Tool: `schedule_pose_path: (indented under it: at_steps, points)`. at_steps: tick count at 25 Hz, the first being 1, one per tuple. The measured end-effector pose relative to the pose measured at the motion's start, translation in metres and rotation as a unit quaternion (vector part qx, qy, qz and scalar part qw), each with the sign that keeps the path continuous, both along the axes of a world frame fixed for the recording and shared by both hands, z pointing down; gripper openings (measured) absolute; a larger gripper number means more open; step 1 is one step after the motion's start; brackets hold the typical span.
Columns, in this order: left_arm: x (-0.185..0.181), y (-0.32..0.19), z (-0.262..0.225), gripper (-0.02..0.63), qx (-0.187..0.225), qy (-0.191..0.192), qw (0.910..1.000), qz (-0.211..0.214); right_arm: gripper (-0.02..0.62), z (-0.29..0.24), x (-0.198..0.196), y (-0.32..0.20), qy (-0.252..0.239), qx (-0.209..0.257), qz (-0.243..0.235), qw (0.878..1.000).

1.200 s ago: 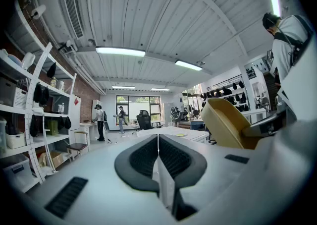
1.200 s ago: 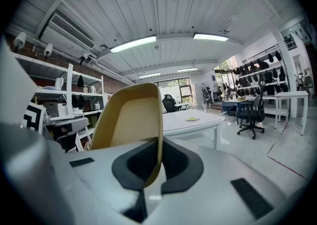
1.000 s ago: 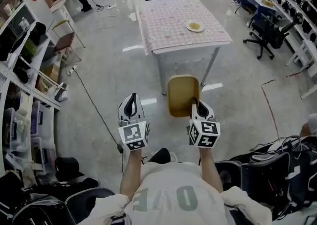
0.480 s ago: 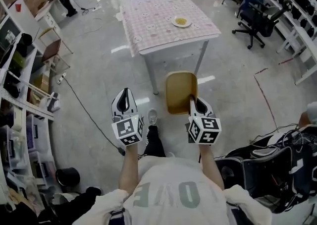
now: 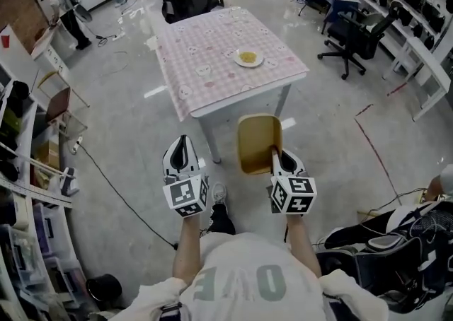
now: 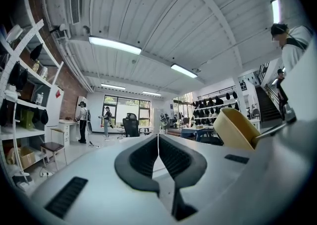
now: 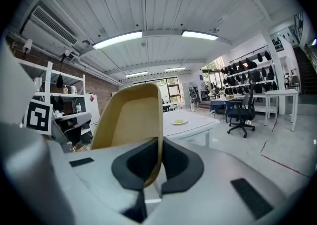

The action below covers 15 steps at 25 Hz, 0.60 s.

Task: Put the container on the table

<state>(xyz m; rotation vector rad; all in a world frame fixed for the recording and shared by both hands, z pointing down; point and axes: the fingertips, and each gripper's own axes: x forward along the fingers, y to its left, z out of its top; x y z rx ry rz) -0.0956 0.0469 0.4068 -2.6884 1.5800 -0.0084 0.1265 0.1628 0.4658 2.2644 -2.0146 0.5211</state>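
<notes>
Head view: right gripper (image 5: 278, 159) clamps the near rim of the yellow container (image 5: 257, 141), held over open floor (image 5: 333, 136) just short of the near edge of the table (image 5: 205, 51). Its long axis points at that edge, opening upward. Left gripper (image 5: 182, 151) is closed and empty; floor flanks the table on both sides.

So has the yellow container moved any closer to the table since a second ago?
Yes. Held in the right gripper, the yellow container has come toward the pink checked table; the gap to its near edge has shrunk.
</notes>
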Motion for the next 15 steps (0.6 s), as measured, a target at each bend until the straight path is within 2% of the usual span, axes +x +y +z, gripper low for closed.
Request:
schedule_pose_path:
  at_steps: [11,15]
  points:
    - [0.012,-0.160,-0.022,0.029,0.009,-0.002,0.9995,0.031,0.032,-0.018,-0.006,-0.169,-0.009,0.003,0.003,1.000]
    - [0.017,-0.215,-0.019,0.029,0.004,0.007,0.9989,0.046,0.032,-0.016,-0.002,-0.221,-0.017,0.001,0.019,1.000]
